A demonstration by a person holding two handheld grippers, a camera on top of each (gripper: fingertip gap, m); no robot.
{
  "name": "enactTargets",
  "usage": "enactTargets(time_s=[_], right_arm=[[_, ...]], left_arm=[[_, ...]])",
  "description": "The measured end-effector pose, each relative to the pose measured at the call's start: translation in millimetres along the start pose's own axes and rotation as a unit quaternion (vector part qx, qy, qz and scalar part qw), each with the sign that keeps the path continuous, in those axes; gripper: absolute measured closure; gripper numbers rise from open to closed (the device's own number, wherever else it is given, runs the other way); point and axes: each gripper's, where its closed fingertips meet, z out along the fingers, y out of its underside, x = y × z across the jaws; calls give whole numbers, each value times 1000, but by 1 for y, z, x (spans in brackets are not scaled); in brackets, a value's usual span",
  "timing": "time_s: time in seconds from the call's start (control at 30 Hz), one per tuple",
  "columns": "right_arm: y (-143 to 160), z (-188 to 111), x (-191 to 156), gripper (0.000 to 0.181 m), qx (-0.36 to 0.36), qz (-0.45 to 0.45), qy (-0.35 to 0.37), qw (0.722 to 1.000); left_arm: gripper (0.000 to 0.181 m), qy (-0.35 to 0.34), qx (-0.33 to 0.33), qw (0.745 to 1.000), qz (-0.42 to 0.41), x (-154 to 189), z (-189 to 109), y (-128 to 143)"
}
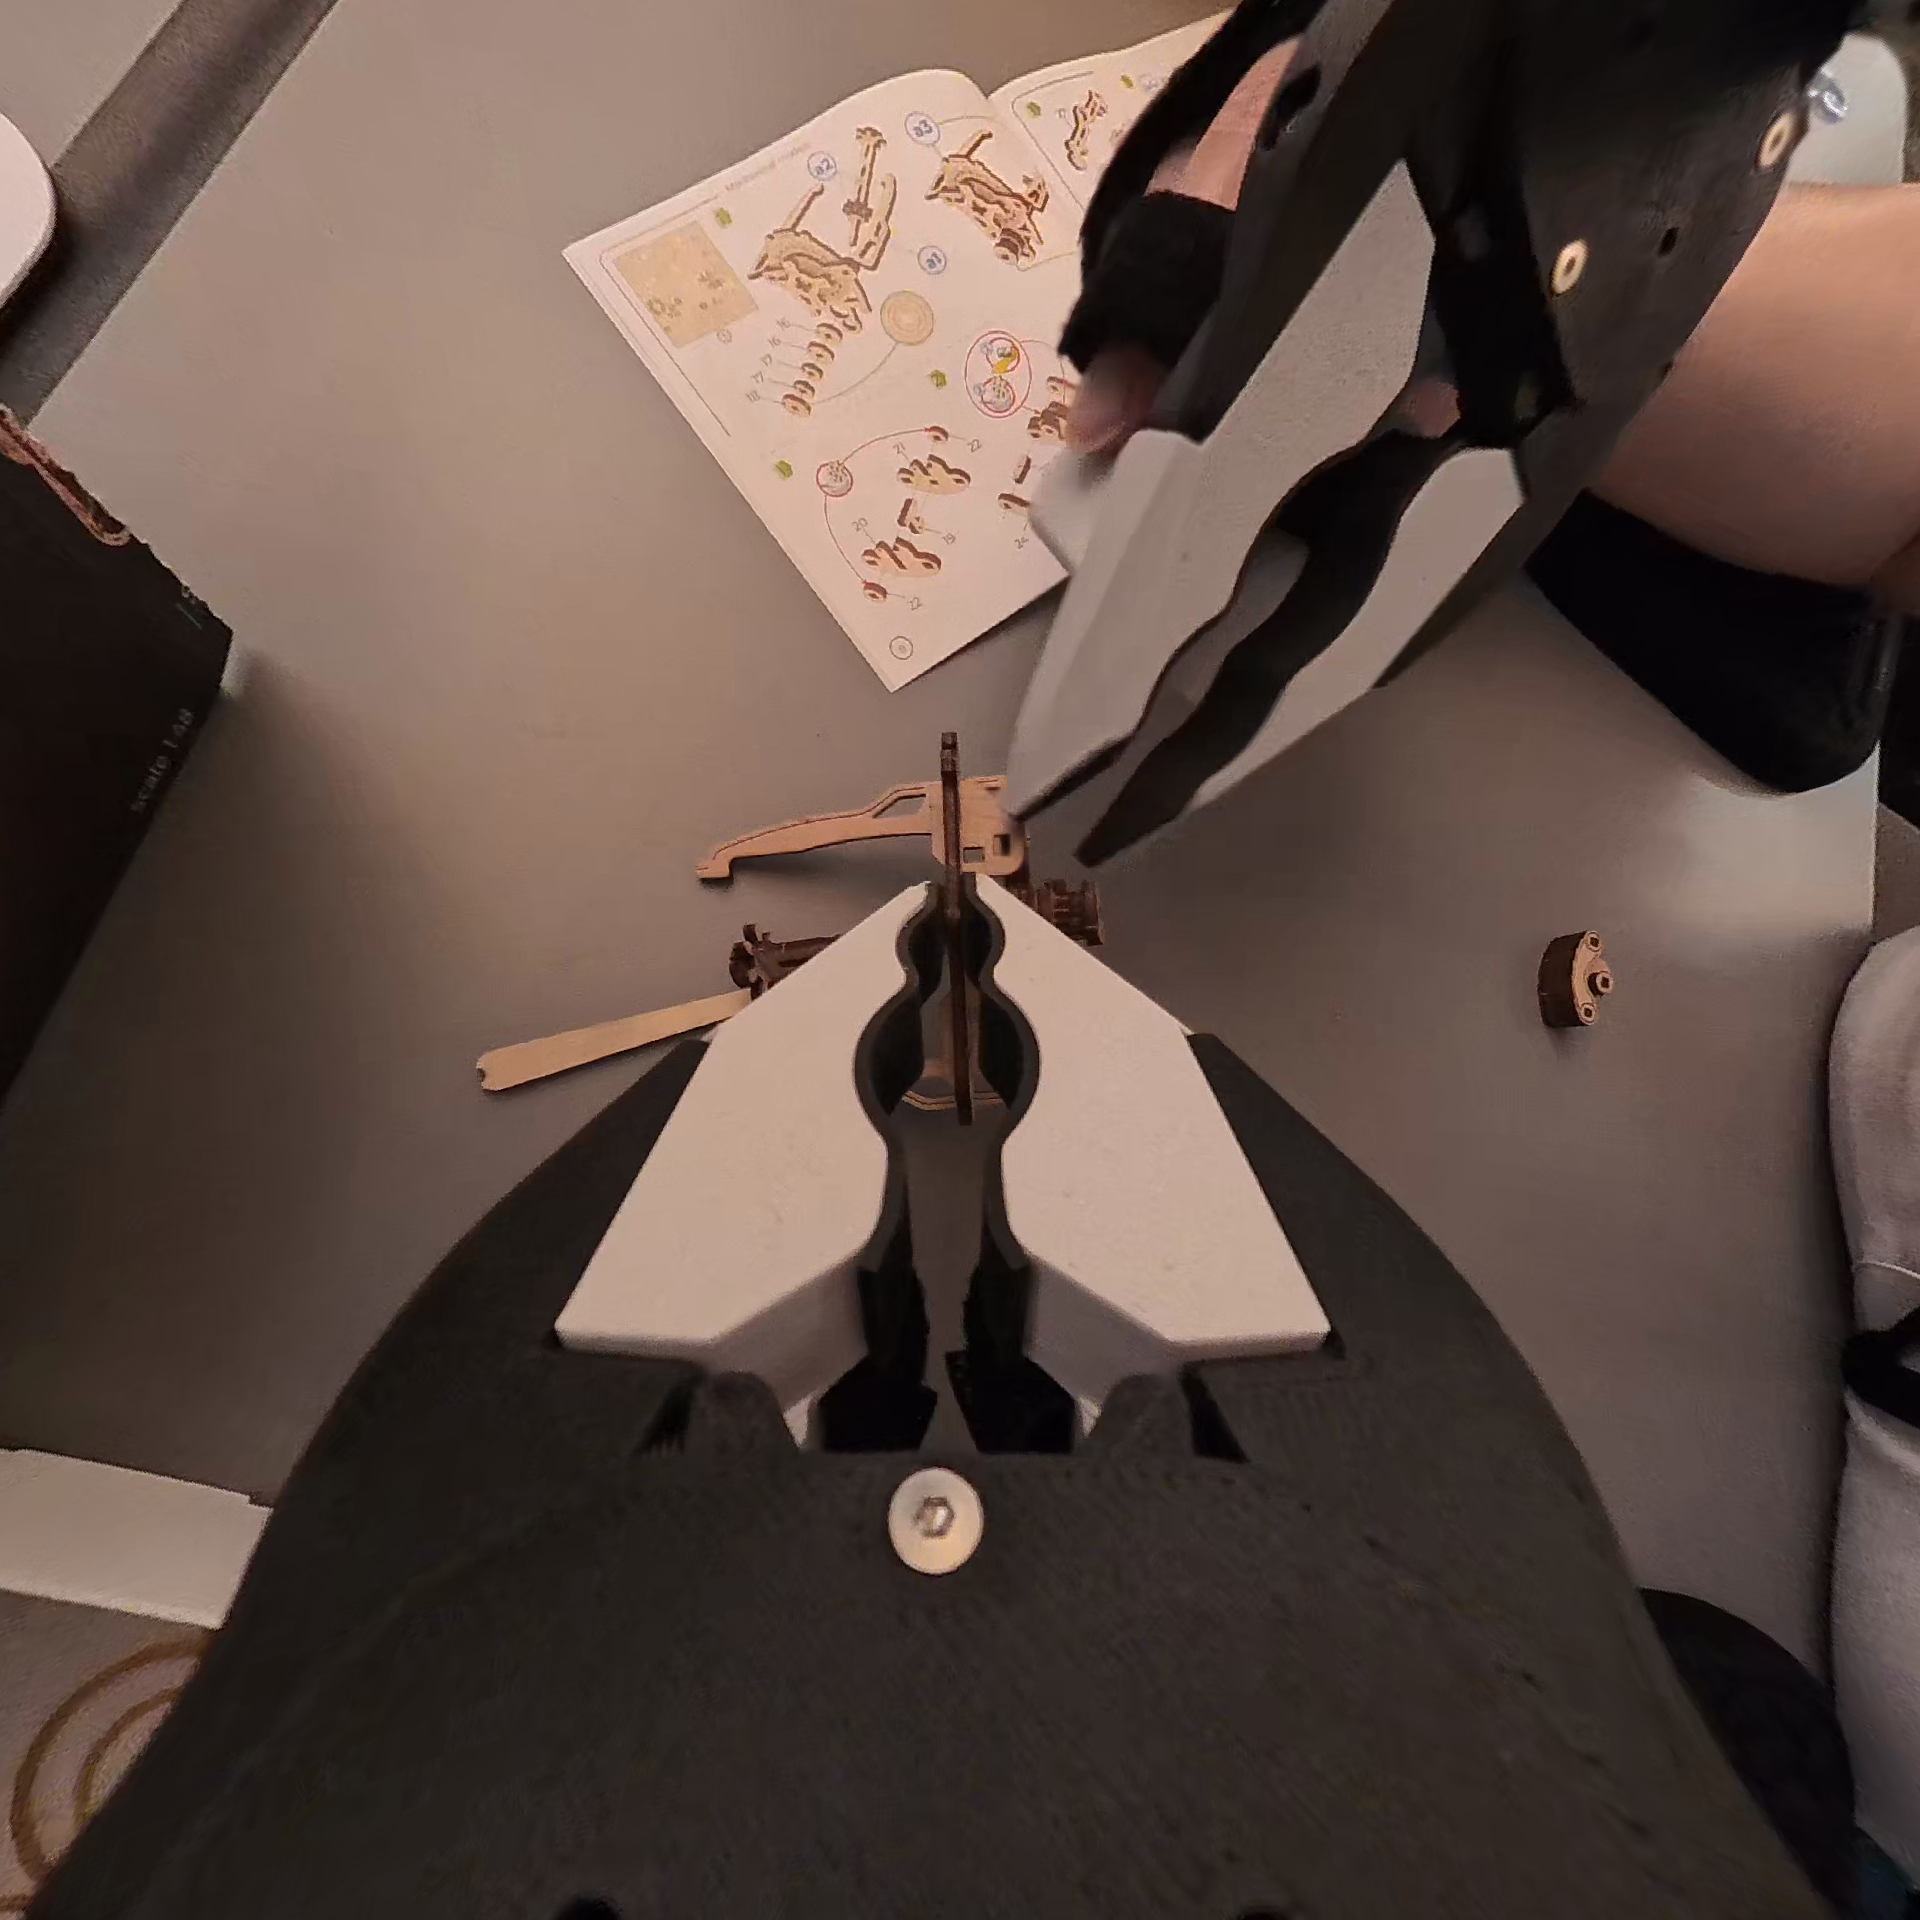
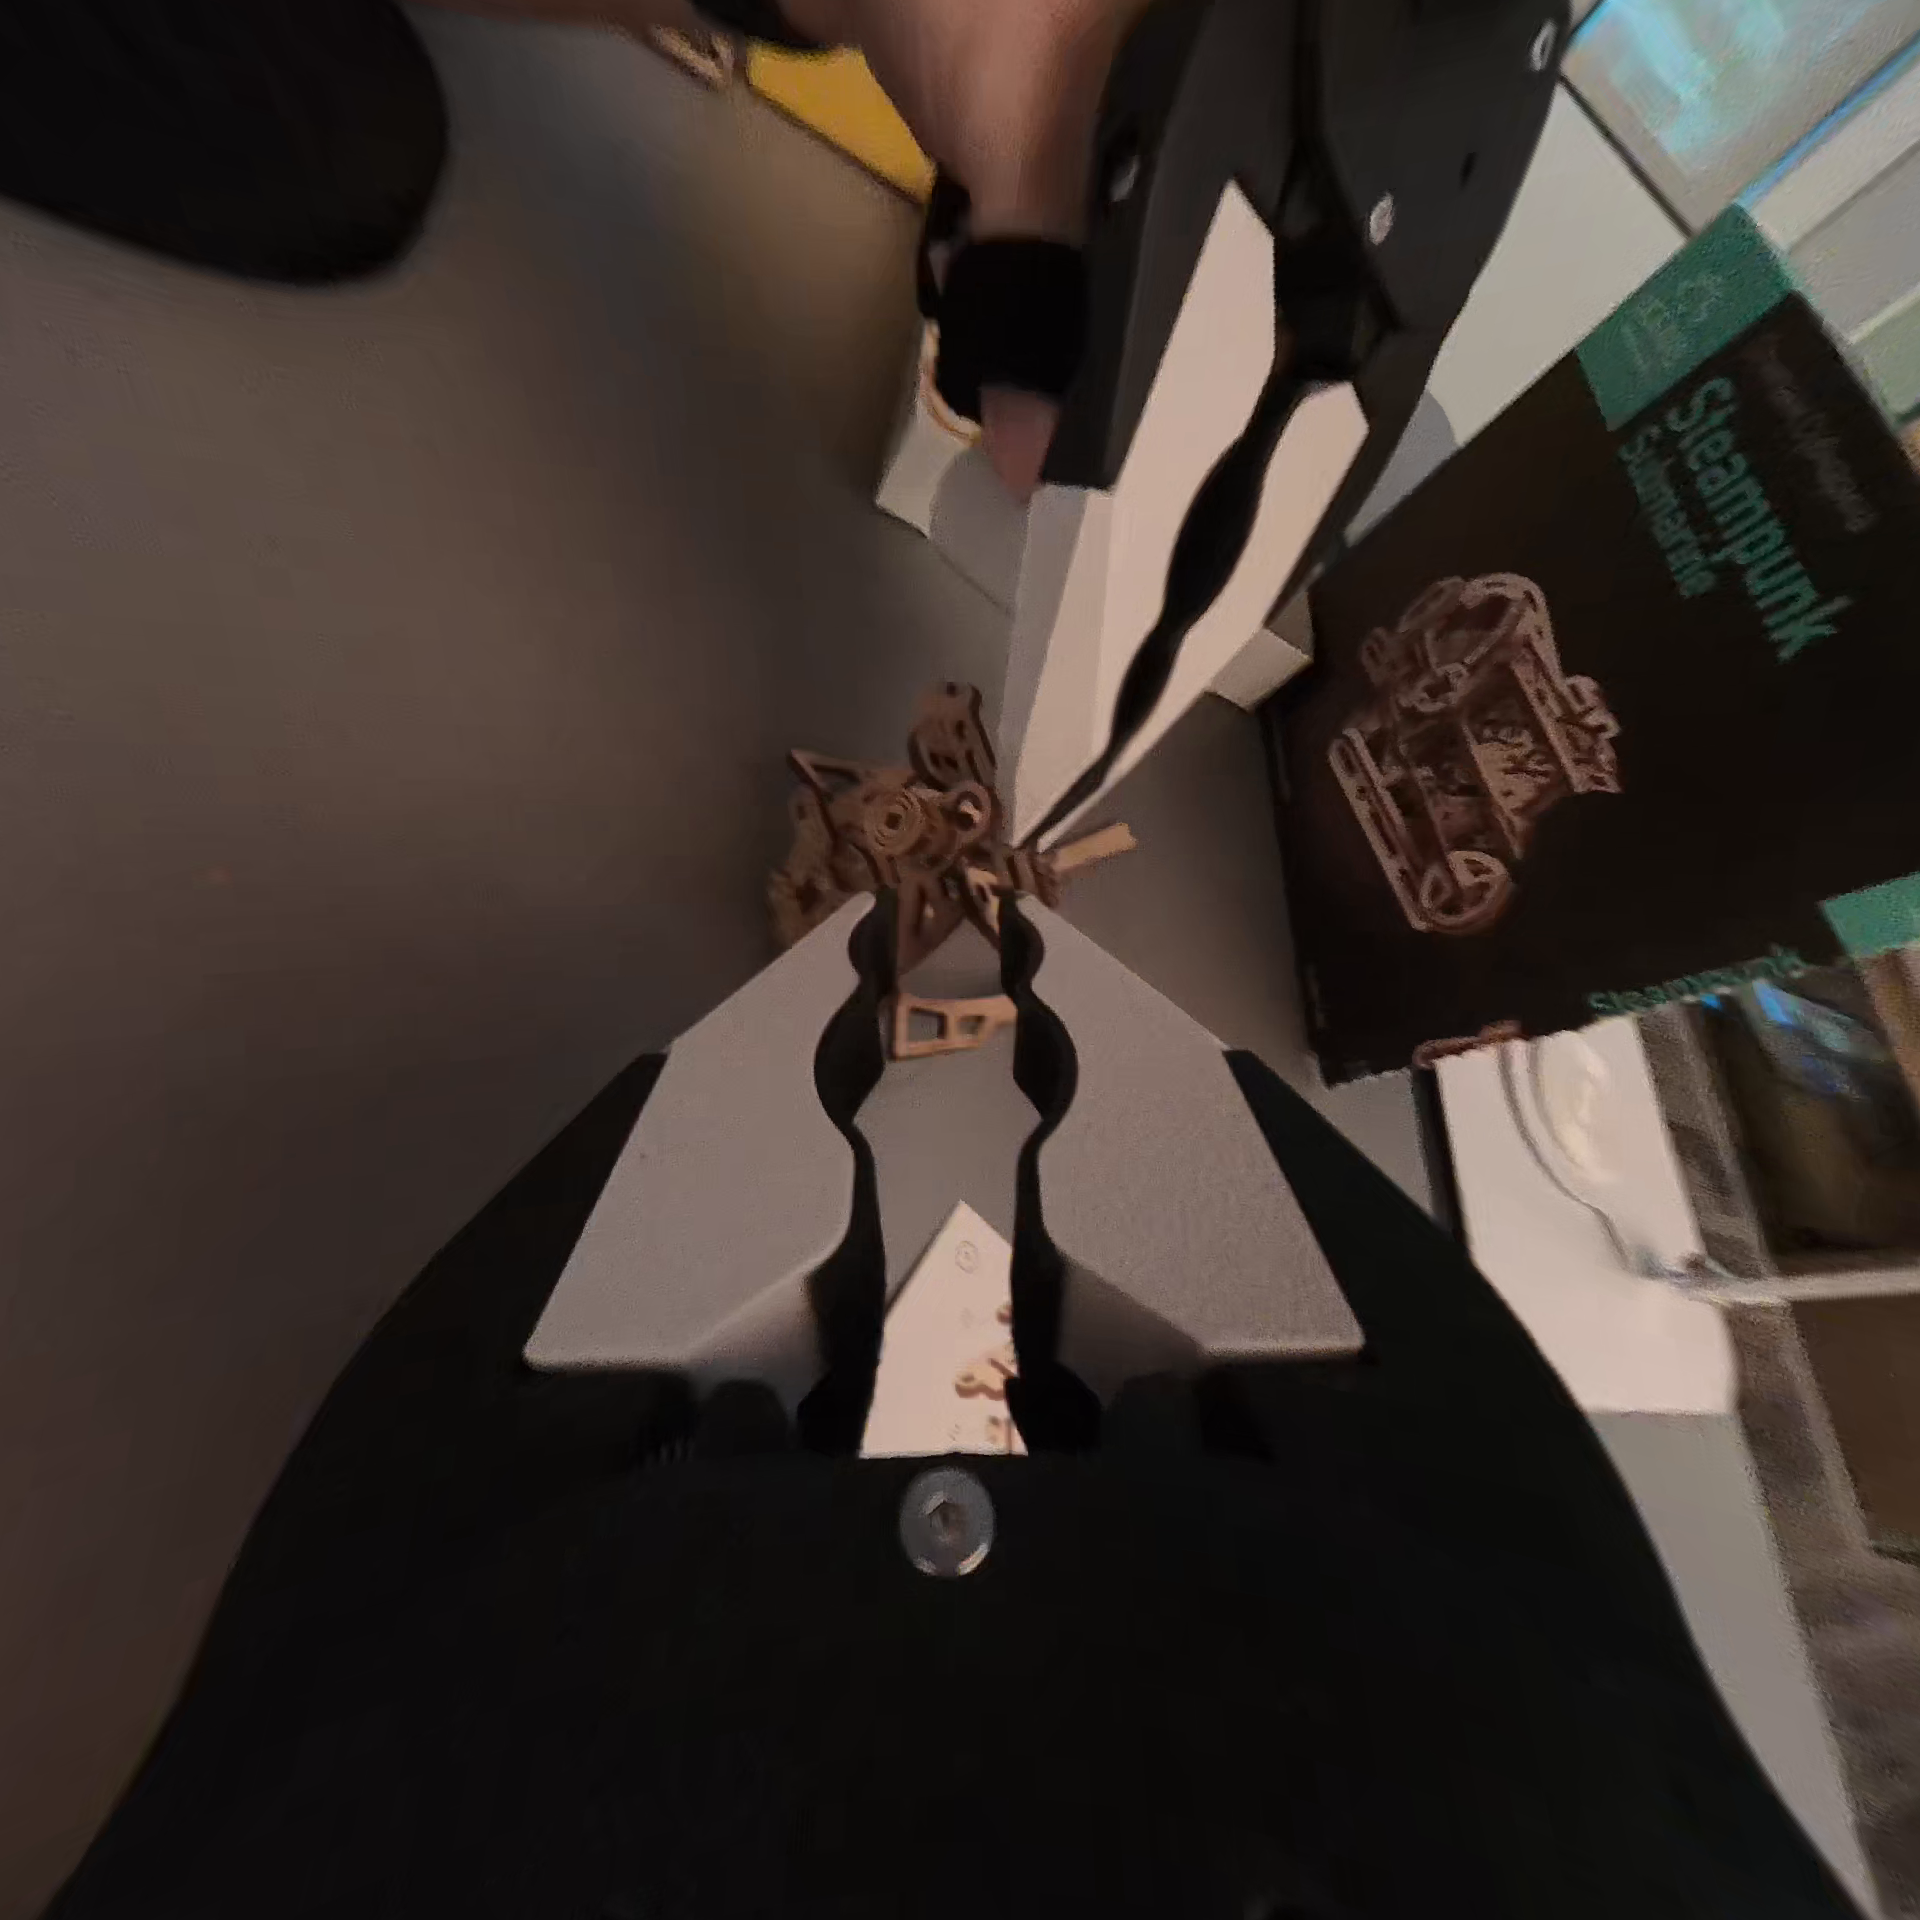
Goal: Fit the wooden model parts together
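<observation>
dark box (image 2: 1621, 707): teal lettering beside pale line drawing of model, more teal lettering on strip at lower edge, teal band at top corner with faint print; legible, wording not copied
same box, side face (image 1: 94, 727): short pale line of print
open instruction booklet (image 1: 831, 364): circled step marks and small part numbers next to assembly drawings, page mark in circle near bottom corner
booklet corner also seen between fingers in right wrist view, print too small to read
</observation>
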Motion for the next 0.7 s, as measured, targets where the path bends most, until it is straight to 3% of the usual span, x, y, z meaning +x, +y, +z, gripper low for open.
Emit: enactTargets(time_s=[0.5, 0.7], right_arm=[[3, 4, -5, 170, -35, -150, 47, 987], [3, 3, -6, 171, -27, -149, 53, 987]], left_arm=[[181, 5, -17, 1000, -10, 9, 3, 1], [181, 8, -14, 1000, -18, 11, 4, 0]])
